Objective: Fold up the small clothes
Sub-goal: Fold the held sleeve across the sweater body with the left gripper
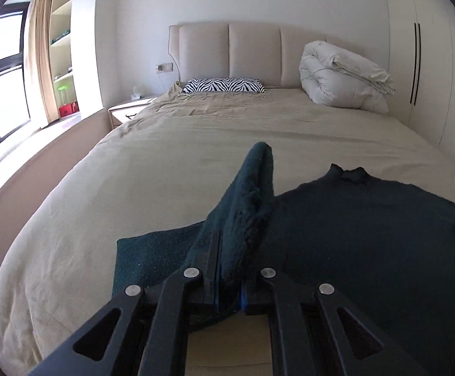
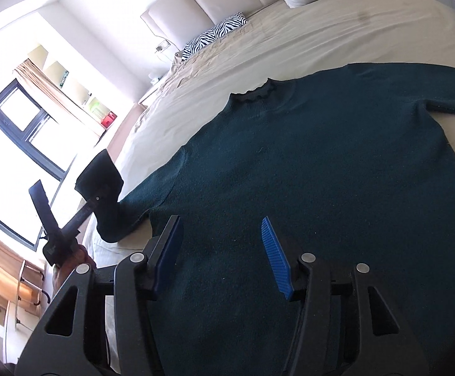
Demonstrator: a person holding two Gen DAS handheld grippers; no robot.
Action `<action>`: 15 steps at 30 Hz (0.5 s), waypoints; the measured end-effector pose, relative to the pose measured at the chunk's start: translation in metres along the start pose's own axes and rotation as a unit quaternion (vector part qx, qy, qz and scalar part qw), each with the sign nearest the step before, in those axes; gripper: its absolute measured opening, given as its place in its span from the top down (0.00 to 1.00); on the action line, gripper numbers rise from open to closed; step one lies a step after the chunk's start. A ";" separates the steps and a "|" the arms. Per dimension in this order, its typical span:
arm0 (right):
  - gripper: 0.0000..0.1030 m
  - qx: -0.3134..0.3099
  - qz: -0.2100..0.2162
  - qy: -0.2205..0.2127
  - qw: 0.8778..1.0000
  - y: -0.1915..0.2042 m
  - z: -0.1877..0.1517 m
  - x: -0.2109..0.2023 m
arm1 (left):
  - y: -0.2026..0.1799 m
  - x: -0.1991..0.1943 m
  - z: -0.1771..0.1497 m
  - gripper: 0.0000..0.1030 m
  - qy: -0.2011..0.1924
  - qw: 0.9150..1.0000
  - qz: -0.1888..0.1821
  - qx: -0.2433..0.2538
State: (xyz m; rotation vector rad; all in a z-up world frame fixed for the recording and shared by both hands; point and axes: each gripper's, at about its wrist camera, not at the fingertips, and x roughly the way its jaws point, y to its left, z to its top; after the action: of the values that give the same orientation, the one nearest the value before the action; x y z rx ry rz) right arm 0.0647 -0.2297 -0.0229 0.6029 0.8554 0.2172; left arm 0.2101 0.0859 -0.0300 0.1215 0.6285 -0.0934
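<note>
A wide bed [image 1: 171,144] with a beige cover is seen, and a dark teal sweater [image 2: 321,172] is spread flat on its near part, collar toward the padded headboard [image 1: 230,53]. A rolled white duvet [image 1: 340,75] is propped at the head of the bed, with a zebra-striped pillow [image 1: 224,85] lying beside it. One sleeve [image 1: 249,200] of the sweater is lifted off the cover and is clamped in the left claw [image 1: 227,269], whose jaws are pressed tight on the fabric. The right claw [image 2: 221,250] is held partly open above the sweater's lower body, with nothing gripped.
</note>
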 end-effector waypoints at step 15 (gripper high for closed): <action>0.48 0.151 0.224 0.191 0.944 0.018 0.044 0.180 | -0.079 -0.013 -0.064 0.91 -0.013 0.981 0.071 0.181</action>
State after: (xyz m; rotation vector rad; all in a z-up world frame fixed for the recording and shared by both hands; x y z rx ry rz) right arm 0.2158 -0.1593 -0.1062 1.0670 1.1292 0.6405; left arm 0.1528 0.0172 -0.0803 0.5159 0.5701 -0.0710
